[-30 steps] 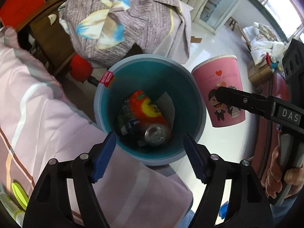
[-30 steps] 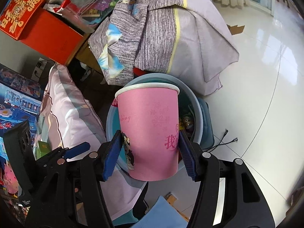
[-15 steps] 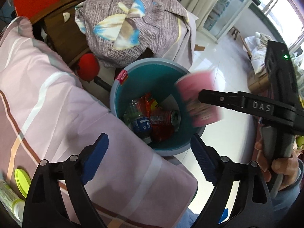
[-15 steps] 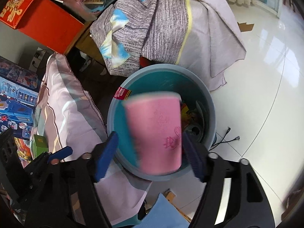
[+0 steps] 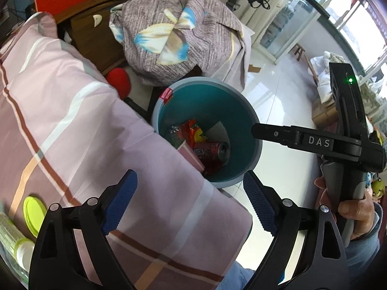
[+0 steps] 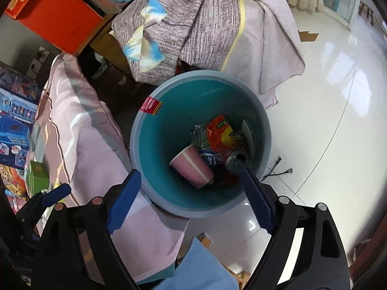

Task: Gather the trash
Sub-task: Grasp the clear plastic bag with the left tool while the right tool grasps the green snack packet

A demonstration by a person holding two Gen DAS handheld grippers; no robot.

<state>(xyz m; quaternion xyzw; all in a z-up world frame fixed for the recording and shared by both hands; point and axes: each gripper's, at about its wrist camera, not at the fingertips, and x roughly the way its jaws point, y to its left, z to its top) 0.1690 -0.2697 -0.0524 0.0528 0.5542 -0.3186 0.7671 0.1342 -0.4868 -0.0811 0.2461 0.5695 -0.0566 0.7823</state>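
We hold the right hand-held gripper [image 6: 188, 200] above the near rim of the teal bin [image 6: 154, 145]. Its jaws are opening and have nothing between them. The pink paper cup [image 6: 192, 166] lies on its side inside the bin, on the bottom, its white-rimmed mouth turned toward the bin's left wall. Beside the cup in the bin lie a clear plastic bottle [image 6: 204, 145], a red and orange wrapper [image 6: 221, 133] and a drink can [image 6: 237, 160], all crowded together.

Our left hand-held gripper [image 5: 188, 200] hangs over the pink striped bedding [image 5: 72, 120] just left of the bin [image 5: 244, 120], its jaws wide apart and empty. From this view the cup [image 5: 191, 155] shows only partly, behind the bedding's edge. A patterned grey cloth bundle [image 6: 193, 24] sits just beyond the bin.
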